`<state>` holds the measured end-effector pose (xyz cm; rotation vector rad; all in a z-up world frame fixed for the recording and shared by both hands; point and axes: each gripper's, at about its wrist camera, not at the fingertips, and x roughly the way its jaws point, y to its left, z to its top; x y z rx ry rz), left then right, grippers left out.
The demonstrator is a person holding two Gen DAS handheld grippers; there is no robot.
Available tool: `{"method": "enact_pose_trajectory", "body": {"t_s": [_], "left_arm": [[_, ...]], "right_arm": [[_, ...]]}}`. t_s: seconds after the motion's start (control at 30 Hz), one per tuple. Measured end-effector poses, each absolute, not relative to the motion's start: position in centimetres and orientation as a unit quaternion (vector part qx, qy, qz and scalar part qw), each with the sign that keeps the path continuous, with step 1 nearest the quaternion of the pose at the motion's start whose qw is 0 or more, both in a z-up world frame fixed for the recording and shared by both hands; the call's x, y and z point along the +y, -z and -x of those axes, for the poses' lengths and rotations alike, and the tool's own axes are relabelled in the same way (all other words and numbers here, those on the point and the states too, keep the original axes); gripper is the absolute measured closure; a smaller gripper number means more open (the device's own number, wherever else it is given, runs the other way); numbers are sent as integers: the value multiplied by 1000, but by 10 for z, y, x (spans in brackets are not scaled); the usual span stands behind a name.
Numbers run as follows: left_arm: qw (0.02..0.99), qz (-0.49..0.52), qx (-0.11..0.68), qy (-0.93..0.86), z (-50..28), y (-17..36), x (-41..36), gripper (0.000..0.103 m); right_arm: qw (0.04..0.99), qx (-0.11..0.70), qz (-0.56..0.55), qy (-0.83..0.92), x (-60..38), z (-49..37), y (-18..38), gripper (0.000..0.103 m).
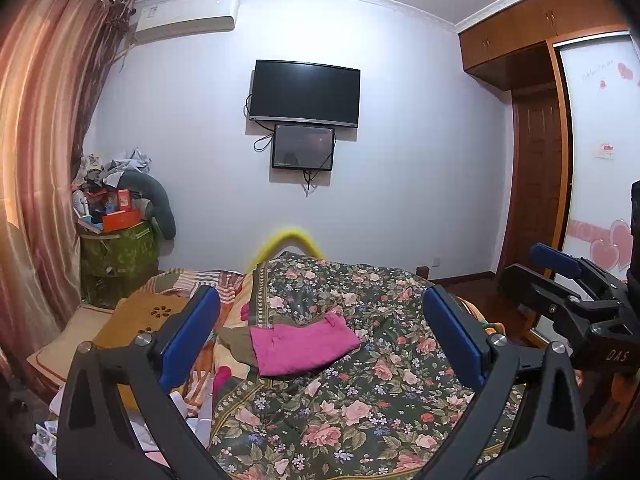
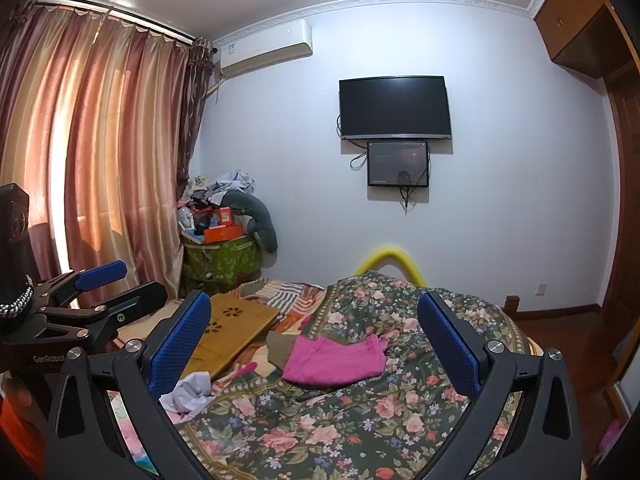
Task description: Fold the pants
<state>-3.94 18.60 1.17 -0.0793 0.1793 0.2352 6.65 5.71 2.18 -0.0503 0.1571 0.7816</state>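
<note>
The pink pants lie folded into a small flat rectangle on the floral bedspread, over an olive-brown cloth. My left gripper is open wide, its blue pads apart on either side of the pants and nearer to me, touching nothing. In the right wrist view the same pants lie ahead of my right gripper, which is also open and holds nothing. Each gripper shows at the edge of the other's view: the right gripper and the left gripper.
A wooden lap desk lies left of the pants, with crumpled white cloth near it. A green box piled with clutter stands by the curtain. A yellow foam bed rail, a wall TV and a wardrobe are farther off.
</note>
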Motion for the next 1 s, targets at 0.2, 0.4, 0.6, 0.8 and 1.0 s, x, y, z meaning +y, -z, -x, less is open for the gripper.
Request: {"method": "enact_pose_trajectory", "body": {"t_s": [0.2, 0.4, 0.6, 0.8, 1.0], "left_arm": [[988, 37, 93, -120, 37, -11, 186, 1], [987, 38, 98, -118, 34, -10, 184, 1], [987, 38, 99, -117, 32, -10, 184, 0], [988, 43, 102, -106, 31, -9, 185, 0], [988, 46, 103, -105, 29, -10, 185, 0]], "right_arm": [[921, 83, 23, -381, 56, -69, -24, 0], [921, 86, 23, -379, 55, -70, -24, 0], [922, 86, 22, -377, 54, -70, -25, 0], [922, 89, 21, -376, 54, -71, -23, 0], [921, 94, 21, -377, 53, -71, -21, 0]]}}
